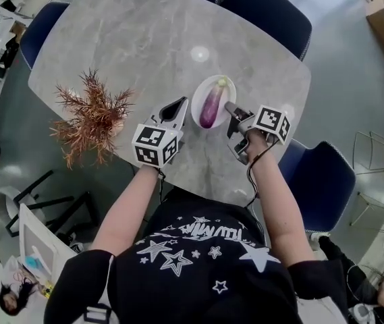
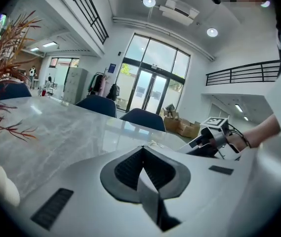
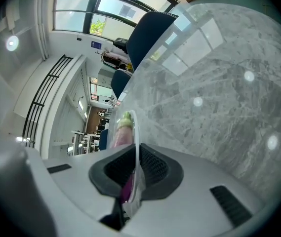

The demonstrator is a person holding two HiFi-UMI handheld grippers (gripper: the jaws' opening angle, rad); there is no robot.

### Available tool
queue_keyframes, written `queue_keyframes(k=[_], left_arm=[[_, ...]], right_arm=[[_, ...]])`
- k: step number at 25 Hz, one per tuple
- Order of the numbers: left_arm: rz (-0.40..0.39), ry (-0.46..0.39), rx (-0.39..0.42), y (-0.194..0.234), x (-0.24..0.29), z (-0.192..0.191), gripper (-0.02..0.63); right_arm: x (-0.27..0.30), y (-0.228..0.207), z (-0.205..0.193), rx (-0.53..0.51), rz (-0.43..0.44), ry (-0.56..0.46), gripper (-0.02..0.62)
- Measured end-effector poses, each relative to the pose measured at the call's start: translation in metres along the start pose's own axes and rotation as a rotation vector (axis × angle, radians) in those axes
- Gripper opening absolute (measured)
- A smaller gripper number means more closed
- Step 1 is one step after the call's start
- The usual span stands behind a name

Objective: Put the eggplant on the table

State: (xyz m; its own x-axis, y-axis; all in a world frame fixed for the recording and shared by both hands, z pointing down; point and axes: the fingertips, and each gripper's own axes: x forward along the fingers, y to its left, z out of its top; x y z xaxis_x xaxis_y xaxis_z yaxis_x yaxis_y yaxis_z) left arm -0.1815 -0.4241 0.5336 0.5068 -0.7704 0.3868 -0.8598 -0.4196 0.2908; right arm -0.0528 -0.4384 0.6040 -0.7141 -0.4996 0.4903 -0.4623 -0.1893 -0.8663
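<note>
right gripper (image 3: 133,176) jaws pinch the rim of the plate (image 3: 137,132), eggplant (image 3: 121,136) on it just beyond; left gripper (image 2: 141,169) jaws closed, empty

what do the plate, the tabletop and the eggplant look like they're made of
Plate: probably thin glossy plastic; its rim looks translucent in the right gripper view.
Tabletop: grey veined stone or stone-look laminate, polished; it mirrors ceiling lights.
Eggplant: smooth shiny purple skin, green cap; real or replica, cannot tell.
</note>
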Motion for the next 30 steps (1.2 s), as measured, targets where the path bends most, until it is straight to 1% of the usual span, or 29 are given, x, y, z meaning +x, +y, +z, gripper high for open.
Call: queue_keyframes(k=[9,16,22,30], left_arm=[[-0.004,0.053,-0.007,0.002,0.015,-0.012,0.008],[-0.002,0.069,-0.027,0.008,0.016,-0.02,0.008],[-0.013,0.071,-0.038,0.006,0.018,-0.023,0.008],[-0.025,0.069,-0.038,0.001,0.017,-0.023,0.008]], right_arm=[[0.019,-0.011,0.004,0.001,-0.016,0.039,0.021],[0.027,-0.016,0.004,-0.015,-0.04,0.057,0.021],[0.029,-0.017,0.008,-0.123,-0.097,0.055,0.021],[0.029,-0.022,0.007,-0.16,-0.152,0.045,0.021]])
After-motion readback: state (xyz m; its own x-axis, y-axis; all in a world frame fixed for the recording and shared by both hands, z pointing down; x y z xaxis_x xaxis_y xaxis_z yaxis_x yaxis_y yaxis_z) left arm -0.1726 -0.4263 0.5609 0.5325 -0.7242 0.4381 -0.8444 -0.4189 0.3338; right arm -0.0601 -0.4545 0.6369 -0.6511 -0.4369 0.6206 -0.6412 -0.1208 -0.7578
